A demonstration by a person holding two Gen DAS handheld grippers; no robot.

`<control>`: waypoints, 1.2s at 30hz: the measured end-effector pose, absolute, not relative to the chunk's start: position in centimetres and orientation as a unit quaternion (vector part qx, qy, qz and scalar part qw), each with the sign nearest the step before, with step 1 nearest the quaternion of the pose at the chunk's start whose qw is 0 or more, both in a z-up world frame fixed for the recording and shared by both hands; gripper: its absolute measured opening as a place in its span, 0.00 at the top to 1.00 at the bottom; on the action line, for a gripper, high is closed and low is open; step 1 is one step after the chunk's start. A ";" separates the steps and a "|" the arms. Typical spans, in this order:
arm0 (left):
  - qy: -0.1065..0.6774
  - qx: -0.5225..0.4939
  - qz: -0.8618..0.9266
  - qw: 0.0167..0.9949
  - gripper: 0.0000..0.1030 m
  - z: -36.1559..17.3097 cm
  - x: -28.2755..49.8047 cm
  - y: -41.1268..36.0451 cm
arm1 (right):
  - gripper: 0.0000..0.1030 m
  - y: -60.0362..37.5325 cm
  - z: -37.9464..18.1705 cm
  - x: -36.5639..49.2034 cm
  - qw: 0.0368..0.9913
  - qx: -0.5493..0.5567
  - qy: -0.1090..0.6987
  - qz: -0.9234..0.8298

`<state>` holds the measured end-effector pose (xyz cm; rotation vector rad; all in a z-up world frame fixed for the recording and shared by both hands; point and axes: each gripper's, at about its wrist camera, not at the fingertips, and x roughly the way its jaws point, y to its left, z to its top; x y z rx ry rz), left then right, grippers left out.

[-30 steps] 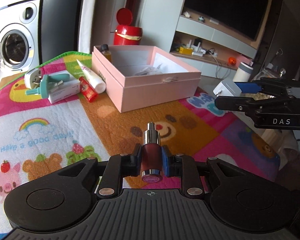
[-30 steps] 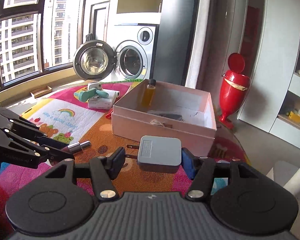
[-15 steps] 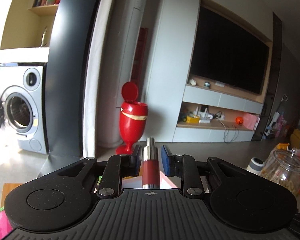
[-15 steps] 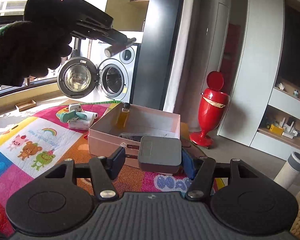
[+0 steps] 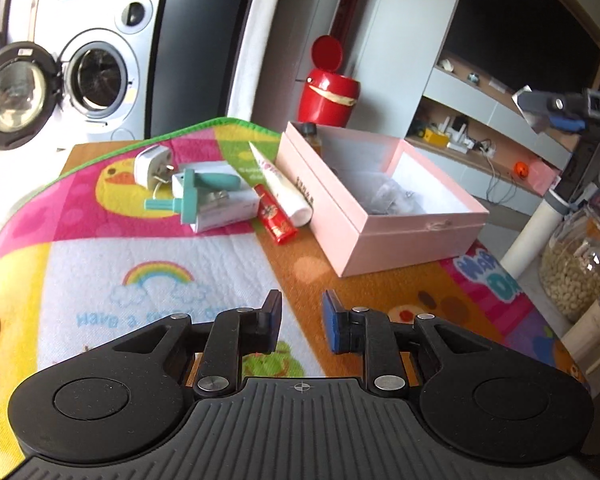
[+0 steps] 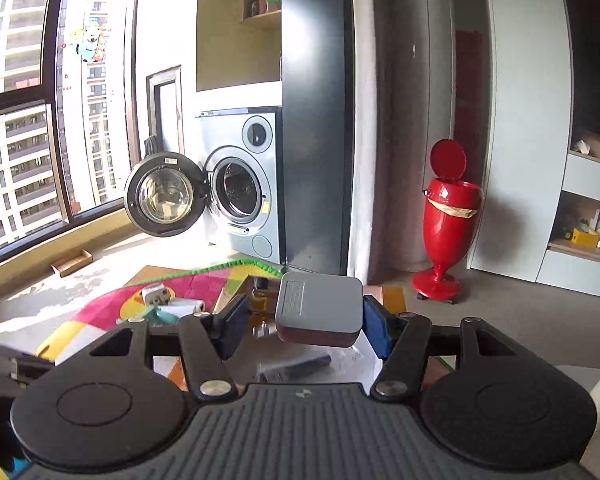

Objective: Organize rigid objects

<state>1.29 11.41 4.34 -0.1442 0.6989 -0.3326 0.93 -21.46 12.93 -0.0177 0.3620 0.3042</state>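
Observation:
My left gripper (image 5: 301,321) is open and empty, low over the colourful play mat (image 5: 140,280). The open pink box (image 5: 400,224) stands ahead to the right, with a small amber bottle (image 5: 311,135) in its far corner. Left of the box lie a white tube (image 5: 284,184), a red tube (image 5: 275,218), a white carton with a teal tool (image 5: 204,196) and a white plug adapter (image 5: 150,164). My right gripper (image 6: 304,326) holds a grey charger block (image 6: 318,308) above the box; its left pad stands apart from the block. The right gripper shows at the upper right of the left view (image 5: 560,106).
A red pedal bin (image 6: 446,224) stands on the floor behind the table. A washing machine (image 6: 240,200) with its door open is at the back left. A glass jar of beans (image 5: 576,268) and a white cup stand at the right, off the mat.
My left gripper no longer holds the red lipstick tube; it has opened and come down over the mat. My right gripper has risen with the charger block above the box.

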 end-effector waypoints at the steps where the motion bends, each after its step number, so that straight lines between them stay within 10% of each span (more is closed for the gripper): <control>1: 0.339 -0.068 -0.155 0.925 0.76 4.2 0.9 11.9 | 0.30 -21.1 13.5 2.4 0.971 -0.005 0.184 0.150; 36: 0.273 -0.209 -0.050 0.938 0.76 2.2 0.3 22.9 | 0.21 6.3 2.1 21.8 0.882 -0.098 0.410 0.210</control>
